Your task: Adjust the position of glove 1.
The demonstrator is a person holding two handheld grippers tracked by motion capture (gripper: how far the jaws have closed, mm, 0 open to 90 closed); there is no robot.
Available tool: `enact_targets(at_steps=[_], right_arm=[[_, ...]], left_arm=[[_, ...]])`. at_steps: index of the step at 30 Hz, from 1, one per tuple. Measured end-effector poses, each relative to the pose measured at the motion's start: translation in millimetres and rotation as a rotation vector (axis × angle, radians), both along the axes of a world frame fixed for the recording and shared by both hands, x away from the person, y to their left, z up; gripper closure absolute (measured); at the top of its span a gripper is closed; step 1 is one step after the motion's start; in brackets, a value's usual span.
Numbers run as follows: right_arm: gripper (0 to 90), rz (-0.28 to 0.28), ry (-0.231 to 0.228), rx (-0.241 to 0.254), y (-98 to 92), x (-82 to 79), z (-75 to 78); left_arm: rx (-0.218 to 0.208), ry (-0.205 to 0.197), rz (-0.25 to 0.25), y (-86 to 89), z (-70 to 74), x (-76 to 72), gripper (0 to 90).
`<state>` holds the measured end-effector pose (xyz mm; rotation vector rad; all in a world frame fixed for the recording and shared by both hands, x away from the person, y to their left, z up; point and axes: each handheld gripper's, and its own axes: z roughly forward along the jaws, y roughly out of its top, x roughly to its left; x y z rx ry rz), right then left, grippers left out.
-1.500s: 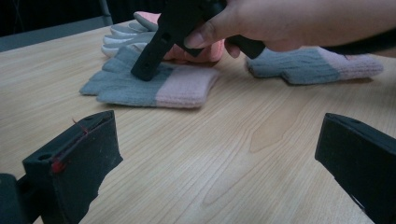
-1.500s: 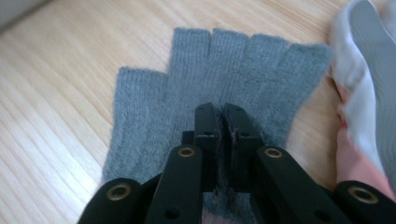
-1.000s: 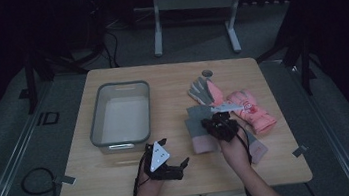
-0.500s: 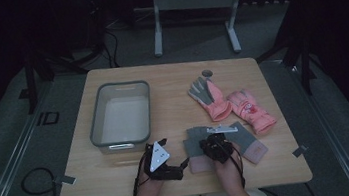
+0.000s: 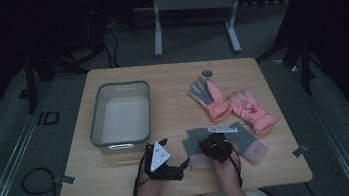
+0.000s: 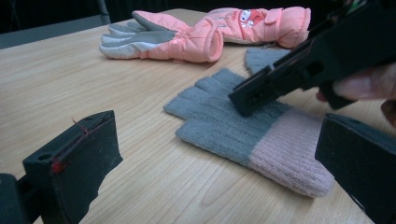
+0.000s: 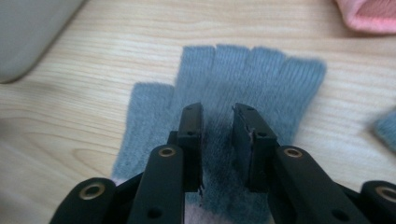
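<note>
Four gloves out on the wooden surface (image 5: 174,113), none yet in the grey bin (image 5: 96,121), which stands empty at left: sorting barely begun, by the look of it, with every glove left to move. Nearest grey knit glove (image 7: 243,88) lying flat near the front edge, pink cuff toward the person, its twin (image 5: 246,142) just beside it to the right. Pink ski gloves (image 6: 187,35) farther back, side by side, untouched. Right gripper (image 7: 217,140) tilted down over the knit glove's palm, fingers (image 7: 192,135) a narrow gap apart and resting on the wool, not clamped on it; grasp seemingly about to be made. Left gripper (image 5: 162,161) low at the front edge just left of the glove, fingers (image 6: 77,161) spread wide, holding nothing, aimed across toward the cuff.
</note>
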<state>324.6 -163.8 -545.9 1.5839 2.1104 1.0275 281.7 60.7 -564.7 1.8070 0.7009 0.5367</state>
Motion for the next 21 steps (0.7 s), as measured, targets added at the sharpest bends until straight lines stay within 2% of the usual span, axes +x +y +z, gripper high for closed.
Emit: enact_targets(at_steps=[1,3,6,8,9,11,14,16,18,21], right_arm=[[73.6,0.007,-0.002,0.008,-3.1,1.5,3.8],[73.5,0.022,-0.036,0.001,-10.3,6.1,13.2],[70.9,0.076,-0.083,-0.031,-22.4,16.6,26.8],[70.7,0.114,-0.115,-0.077,-32.1,22.9,34.1],[70.4,0.135,-0.119,-0.074,-38.1,26.1,37.0],[69.5,0.163,-0.128,-0.102,-48.9,30.9,42.4],[68.4,0.226,-0.081,-0.099,-64.5,38.6,45.0],[69.0,0.238,-0.077,-0.12,-73.0,41.2,46.1],[68.7,0.269,-0.084,-0.121,-81.2,42.6,47.2],[64.9,0.319,-0.072,-0.141,-96.4,45.0,45.9]], left_arm=[[0.0,0.001,0.0,-0.1,0.0,0.2,0.0],[0.0,0.0,-0.003,-0.2,0.0,0.2,0.0],[0.001,-0.003,-0.007,-1.3,-0.1,-0.2,0.0],[0.003,-0.004,-0.008,-1.4,-0.1,-0.4,0.0],[0.002,-0.003,-0.007,-1.5,-0.1,-0.3,0.0],[0.0,0.0,-0.005,-1.4,-0.1,-0.1,0.0],[-0.002,0.002,-0.003,-1.4,-0.1,0.0,0.0],[0.002,0.001,-0.001,-1.4,0.0,0.0,0.0],[0.003,-0.002,-0.001,-1.8,-0.1,-0.2,0.0],[0.006,-0.008,0.001,-2.4,-0.2,-0.8,0.0]])
